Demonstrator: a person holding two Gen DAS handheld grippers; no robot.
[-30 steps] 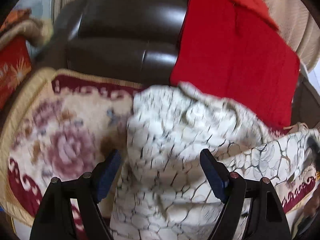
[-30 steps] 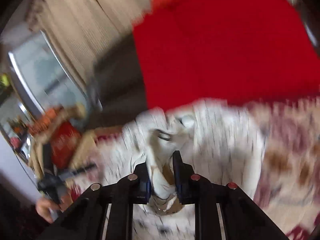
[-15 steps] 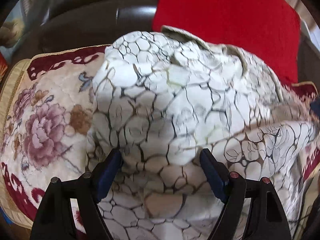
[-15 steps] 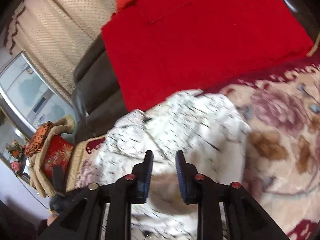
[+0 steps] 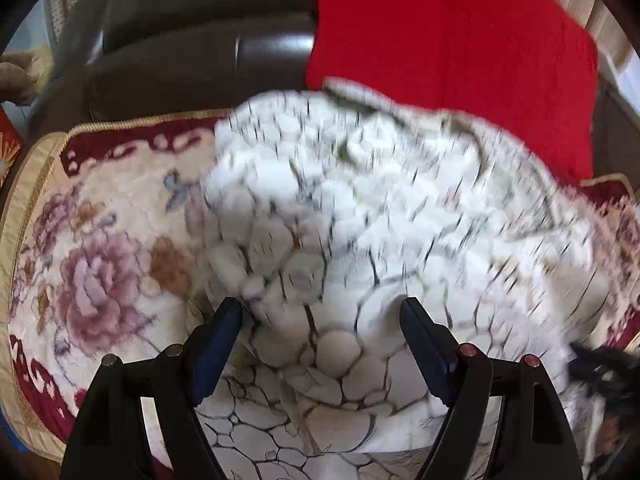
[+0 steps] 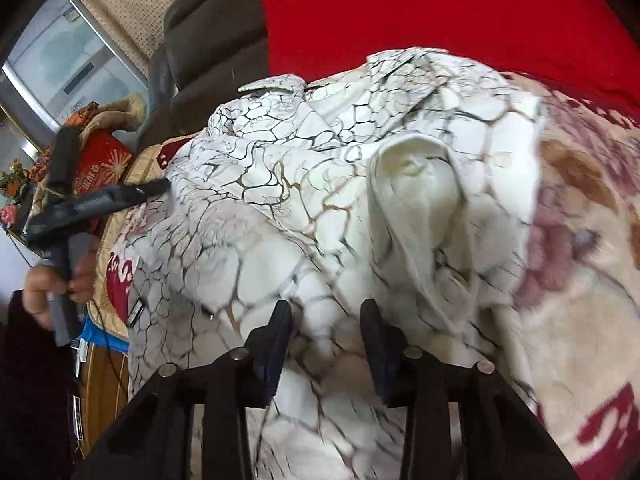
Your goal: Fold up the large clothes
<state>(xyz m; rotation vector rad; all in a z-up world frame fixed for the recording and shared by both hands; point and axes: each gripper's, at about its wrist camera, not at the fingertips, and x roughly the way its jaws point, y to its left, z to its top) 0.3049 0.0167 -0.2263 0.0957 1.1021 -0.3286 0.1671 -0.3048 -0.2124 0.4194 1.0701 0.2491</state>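
A white garment (image 5: pixel 360 220) with a dark crackle print lies heaped on a floral blanket (image 5: pixel 100 272). My left gripper (image 5: pixel 320 316) hangs low over its near part with the jaws wide open, fabric bulging up between the blue pads. In the right wrist view the same garment (image 6: pixel 320 184) shows a pale inner fold turned up. My right gripper (image 6: pixel 326 320) is just above it with jaws partly apart and closing; cloth lies under and between them, not pinched. A hand (image 6: pixel 52 284) holds the left gripper (image 6: pixel 152 188) at the garment's left edge.
A red cloth (image 5: pixel 460 60) hangs over the dark sofa back (image 5: pixel 192 32) behind the garment. The floral blanket (image 6: pixel 580 280) runs on to the right. A red box (image 6: pixel 100 160) and ornaments crowd a side table by the window (image 6: pixel 60 60).
My right gripper let go of the bunched fabric it held and came down. The garment dropped onto the blanket and spread. My left gripper sank closer to it, still open.
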